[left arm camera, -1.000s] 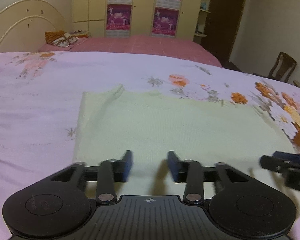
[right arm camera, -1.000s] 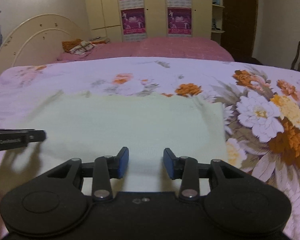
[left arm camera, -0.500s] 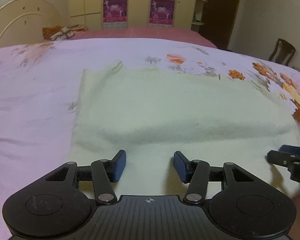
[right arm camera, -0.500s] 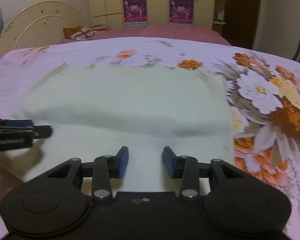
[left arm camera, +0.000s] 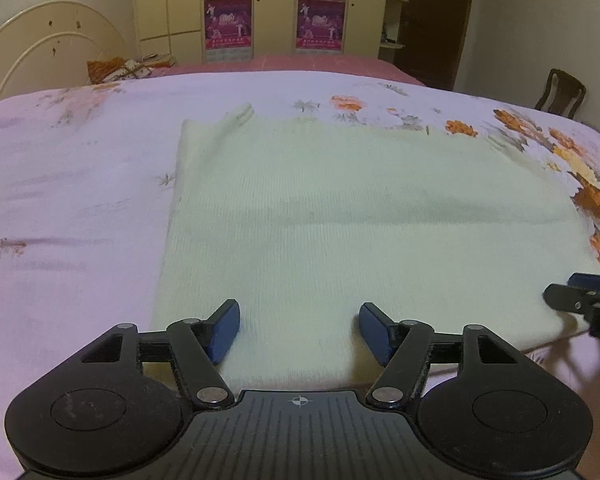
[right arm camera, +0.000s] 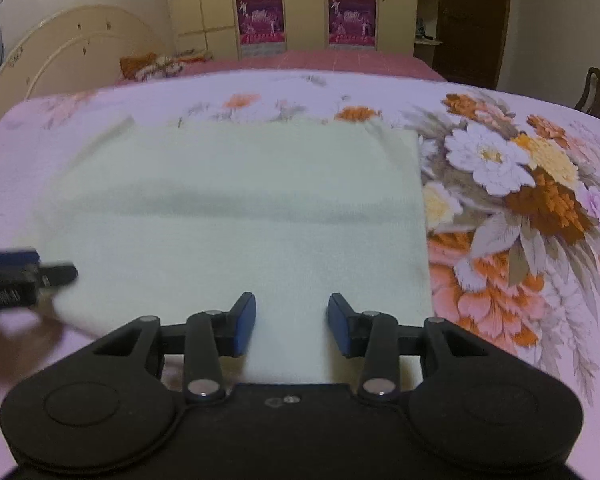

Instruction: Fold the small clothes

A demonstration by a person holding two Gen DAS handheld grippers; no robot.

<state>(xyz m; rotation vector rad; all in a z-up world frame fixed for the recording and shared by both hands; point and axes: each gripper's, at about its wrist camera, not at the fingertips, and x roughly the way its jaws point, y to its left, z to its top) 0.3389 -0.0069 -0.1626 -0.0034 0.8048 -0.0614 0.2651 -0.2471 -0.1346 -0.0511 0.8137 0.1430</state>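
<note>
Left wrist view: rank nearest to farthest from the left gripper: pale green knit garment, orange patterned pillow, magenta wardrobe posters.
From the left gripper, jaws open:
1. Pale green knit garment, directly ahead on the floral bedspread.
2. Orange patterned pillow, far left, by the headboard.
3. Magenta wardrobe posters, back wall.

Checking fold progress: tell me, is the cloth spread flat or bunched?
Spread flat: the cloth lies smooth on the bed, with one faint crease.

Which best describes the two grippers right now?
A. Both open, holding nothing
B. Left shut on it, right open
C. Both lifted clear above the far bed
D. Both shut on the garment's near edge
A: the left gripper and right gripper both show spread jaws over the garment, nothing between them.
</note>
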